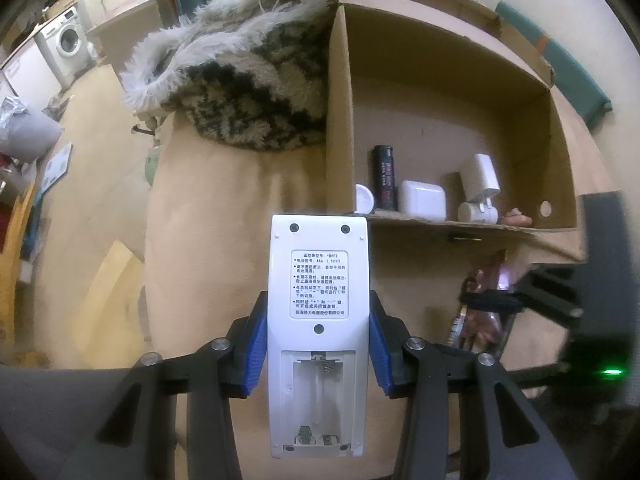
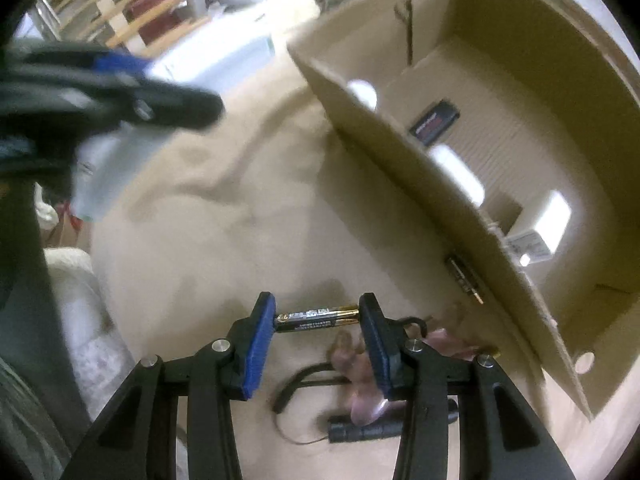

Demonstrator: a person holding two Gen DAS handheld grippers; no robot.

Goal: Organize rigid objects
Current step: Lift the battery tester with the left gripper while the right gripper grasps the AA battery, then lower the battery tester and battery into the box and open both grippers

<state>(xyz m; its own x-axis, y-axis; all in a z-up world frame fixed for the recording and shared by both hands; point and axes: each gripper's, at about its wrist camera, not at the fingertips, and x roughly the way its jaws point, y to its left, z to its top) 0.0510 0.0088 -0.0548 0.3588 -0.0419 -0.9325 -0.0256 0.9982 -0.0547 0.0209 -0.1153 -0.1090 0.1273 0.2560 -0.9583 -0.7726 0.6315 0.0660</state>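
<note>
Box rim near right gripper pinching battery.

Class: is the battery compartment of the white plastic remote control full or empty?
Empty: the white plastic remote control has its cover off, bare slots and spring showing.

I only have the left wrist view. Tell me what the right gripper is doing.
Observer: The right gripper has a battery crosswise between its blue pads, one end at each pad.
Operator: Say where that is relative to the box.
Observer: Outside the cardboard box, over the tan surface by its near wall.
Operator: Report anything under that gripper.
Observer: A black cord and a dark cylindrical object lie just below the battery; motion blur hides what else is there.
</note>
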